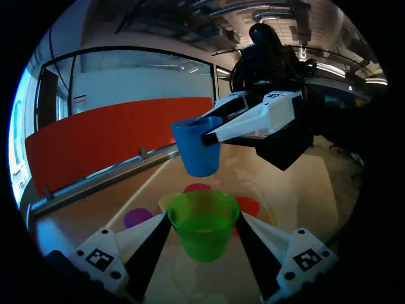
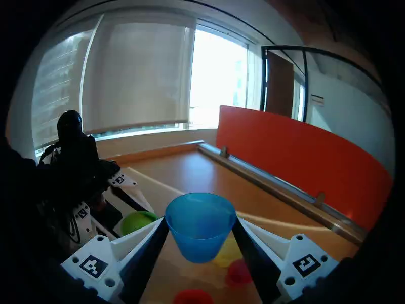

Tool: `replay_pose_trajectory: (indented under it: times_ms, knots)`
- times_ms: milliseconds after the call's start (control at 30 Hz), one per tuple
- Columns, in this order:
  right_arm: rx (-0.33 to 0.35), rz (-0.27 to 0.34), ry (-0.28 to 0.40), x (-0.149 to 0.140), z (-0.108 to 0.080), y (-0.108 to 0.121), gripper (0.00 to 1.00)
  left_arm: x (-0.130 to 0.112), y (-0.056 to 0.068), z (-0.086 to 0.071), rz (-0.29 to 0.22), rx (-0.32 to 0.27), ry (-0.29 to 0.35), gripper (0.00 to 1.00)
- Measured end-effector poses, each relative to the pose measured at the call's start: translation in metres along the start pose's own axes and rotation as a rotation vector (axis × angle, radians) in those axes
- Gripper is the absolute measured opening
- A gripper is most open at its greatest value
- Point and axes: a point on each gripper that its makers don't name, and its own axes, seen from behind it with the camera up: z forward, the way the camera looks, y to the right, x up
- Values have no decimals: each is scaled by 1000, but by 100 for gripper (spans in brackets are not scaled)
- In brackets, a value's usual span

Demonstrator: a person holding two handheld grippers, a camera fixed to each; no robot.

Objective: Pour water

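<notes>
My left gripper (image 1: 202,217) is shut on a translucent green cup (image 1: 204,230), held upright between both fingers; its lower half looks darker. Above and just behind it hangs a blue cup (image 1: 196,144), close to upright, gripped by the right gripper (image 1: 211,130), which reaches in from the right. In the right gripper view, that blue cup (image 2: 200,225) sits upright between the fingers of my right gripper (image 2: 200,222), above the wooden table (image 2: 192,172). The green cup (image 2: 136,221) shows lower left there, in the left gripper (image 2: 132,205).
Several small coloured cups stand on the table below: purple (image 1: 136,217), yellow (image 1: 166,200), magenta (image 1: 197,187) and red (image 1: 248,205). An orange partition (image 1: 116,131) with a metal rail runs along the table's far edge. A person in dark clothing (image 2: 71,167) holds the grippers.
</notes>
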Motion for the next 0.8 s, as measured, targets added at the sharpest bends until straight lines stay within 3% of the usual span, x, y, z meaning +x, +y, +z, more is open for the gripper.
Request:
replay_pose_trajectory:
  times_ms: [800]
  knots:
    - [23,-23,-82,-39,-10,-12,91,-37,6,7,21,-14,-115,87]
